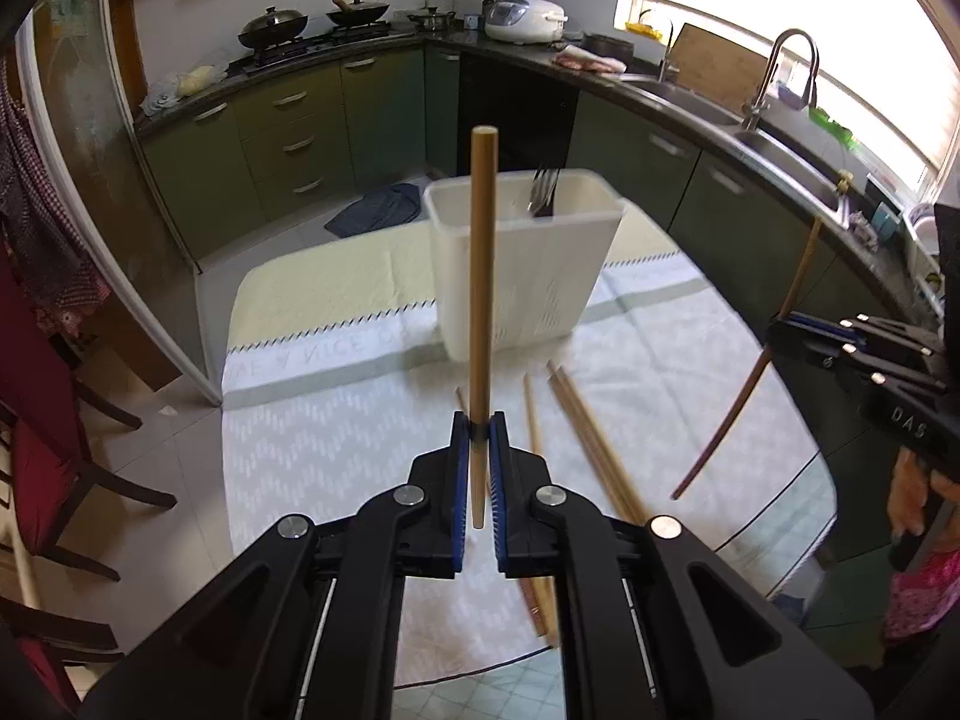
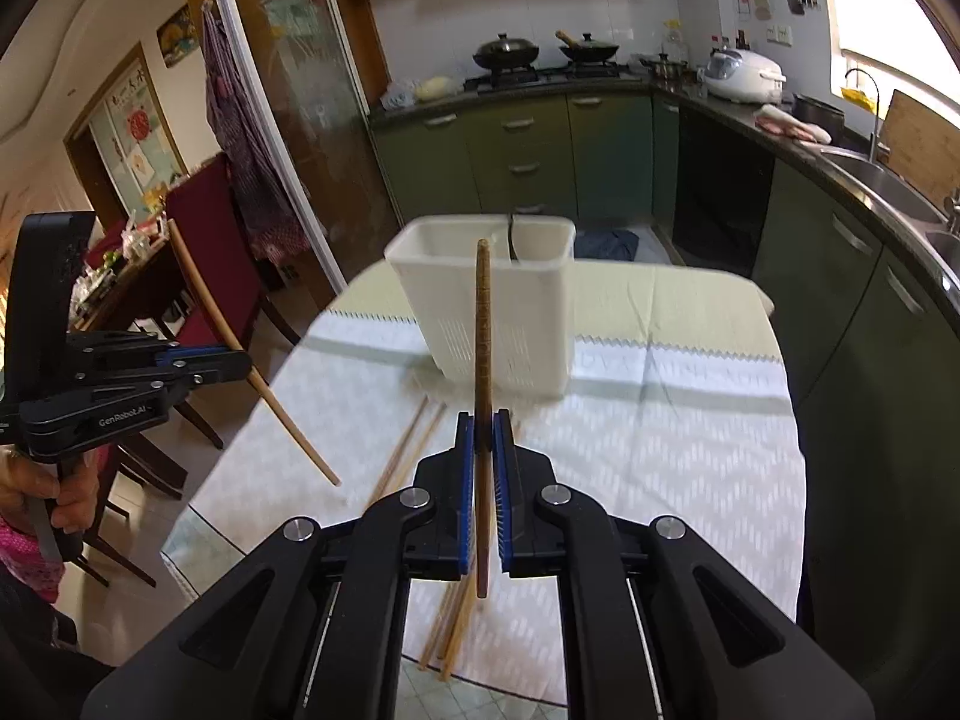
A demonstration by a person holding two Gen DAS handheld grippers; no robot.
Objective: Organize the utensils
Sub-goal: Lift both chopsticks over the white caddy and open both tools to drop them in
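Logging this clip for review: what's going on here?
A person is sorting chopsticks with two handheld grippers. The left gripper is shut on a light chopstick, the right gripper on a dark chopstick, both off the table. More chopsticks lie on the cloth, near the white holder, which has a fork inside.

One white utensil holder (image 1: 522, 264), two held chopsticks (image 1: 482, 300) (image 2: 483, 324), several loose chopsticks (image 1: 591, 444), two tools (image 1: 478, 426) (image 2: 484, 420).

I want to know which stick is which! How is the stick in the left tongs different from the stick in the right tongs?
The light chopstick in the left tongs is pale tan and smooth. The dark chopstick in the right tongs is deep brown with a ridged top. Both stand upright, pinched near the lower end, before the white holder.
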